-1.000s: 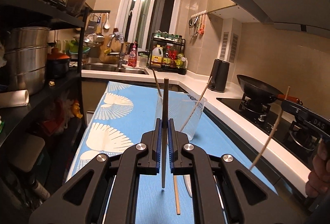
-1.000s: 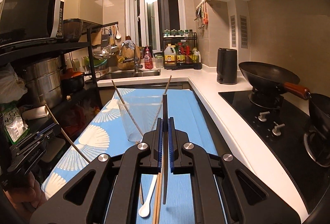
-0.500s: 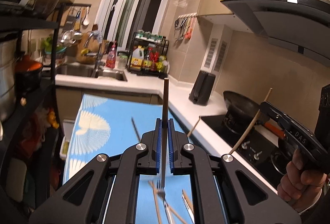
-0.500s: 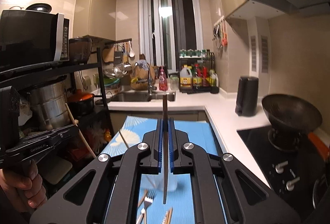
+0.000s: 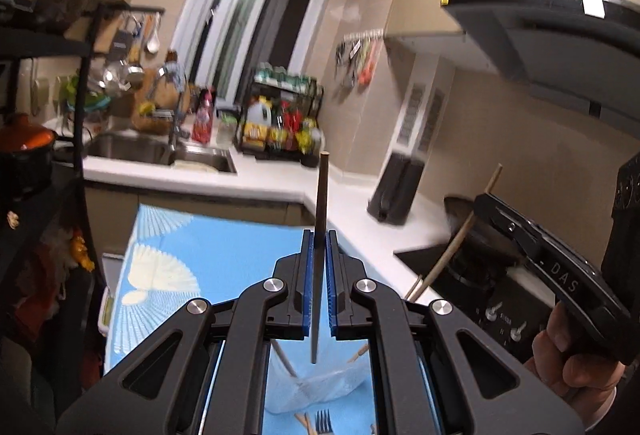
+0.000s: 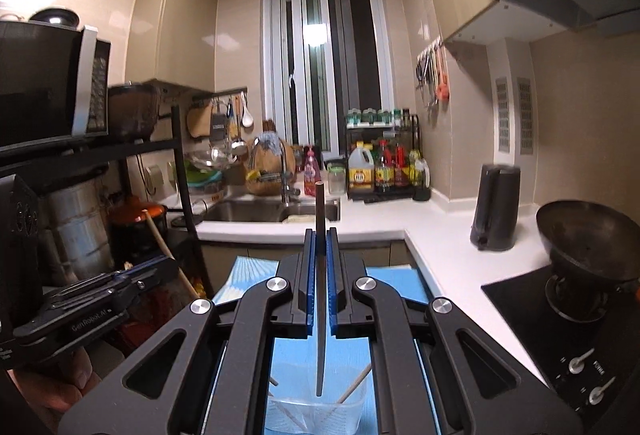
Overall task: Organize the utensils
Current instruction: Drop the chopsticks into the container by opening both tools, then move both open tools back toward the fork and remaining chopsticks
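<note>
Chopsticks: two dark, slim, tapered sticks, one per claw. Left gripper (image 5: 319,281) is clamped on a dark chopstick (image 5: 320,235) between its blue pads; right gripper (image 6: 319,281) is clamped likewise on a second dark chopstick (image 6: 319,275). Each stick stands w/ its long axis running straight up the frame, blunt end above the jaws, thin tip pointing down below them. Both hang over a clear plastic cup (image 6: 316,413) on a blue fan-print mat (image 5: 208,247); the cup sits directly under the sticks, tips near its rim, contact not resolvable. Pale wooden chopsticks (image 6: 352,389) lean inside the cup, axes oblique. A fork (image 5: 322,423) and more pale sticks lie on the mat at the bottom edge of the left view, cut off by the frame.

Hidden/unclear: gripper bodies mask most of the cup & mat; left view is motion-blurred, so counter items (bottle rack, kettle (image 6: 494,207)) read poorly. Each view catches the other gripper at its edge, held by a hand (image 5: 568,359), w/ a stick that looks pale in this light jutting up at a slant; wok (image 6: 588,239) partly cropped.
</note>
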{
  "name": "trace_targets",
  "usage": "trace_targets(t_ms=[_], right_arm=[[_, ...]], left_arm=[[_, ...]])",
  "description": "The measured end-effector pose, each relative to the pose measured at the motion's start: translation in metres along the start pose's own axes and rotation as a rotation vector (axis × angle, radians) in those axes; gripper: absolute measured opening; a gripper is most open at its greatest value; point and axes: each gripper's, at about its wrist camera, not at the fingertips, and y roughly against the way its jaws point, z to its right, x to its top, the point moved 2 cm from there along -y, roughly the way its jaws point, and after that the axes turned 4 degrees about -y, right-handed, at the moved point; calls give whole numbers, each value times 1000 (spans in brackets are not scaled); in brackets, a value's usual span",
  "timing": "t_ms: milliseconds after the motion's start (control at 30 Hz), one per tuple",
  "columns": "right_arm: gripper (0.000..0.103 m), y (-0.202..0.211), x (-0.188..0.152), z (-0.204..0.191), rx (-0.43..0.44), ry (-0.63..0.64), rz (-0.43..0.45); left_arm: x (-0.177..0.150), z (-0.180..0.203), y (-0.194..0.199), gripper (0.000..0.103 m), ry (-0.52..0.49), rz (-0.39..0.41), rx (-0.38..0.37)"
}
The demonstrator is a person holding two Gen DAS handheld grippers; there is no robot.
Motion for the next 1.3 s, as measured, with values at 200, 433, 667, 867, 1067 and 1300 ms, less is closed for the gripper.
trace_targets(t_ms=[200,433,667,867,1067,1300], right_arm=[[5,-34,-38,1,-29,44,-106],[5,-60,-65,3,-65,83,-233],[36,-63,-76,9,-92,80,-288],[36,-36,-65,13,-96,63,-251],[36,12,-59,17,-73,31,-189],[36,69,-77,20,-53,-3,-160]], left_arm=[[-17,-5,-25,6,-26,-118,-16],[-40,7,-53,6,-101,-242,4],[-41,8,-52,43,-80,-210,0],[-22,5,-26,43,-30,-99,3],[-17,20,4,43,-53,-30,25],[-25,38,31,43,-91,-10,43]])
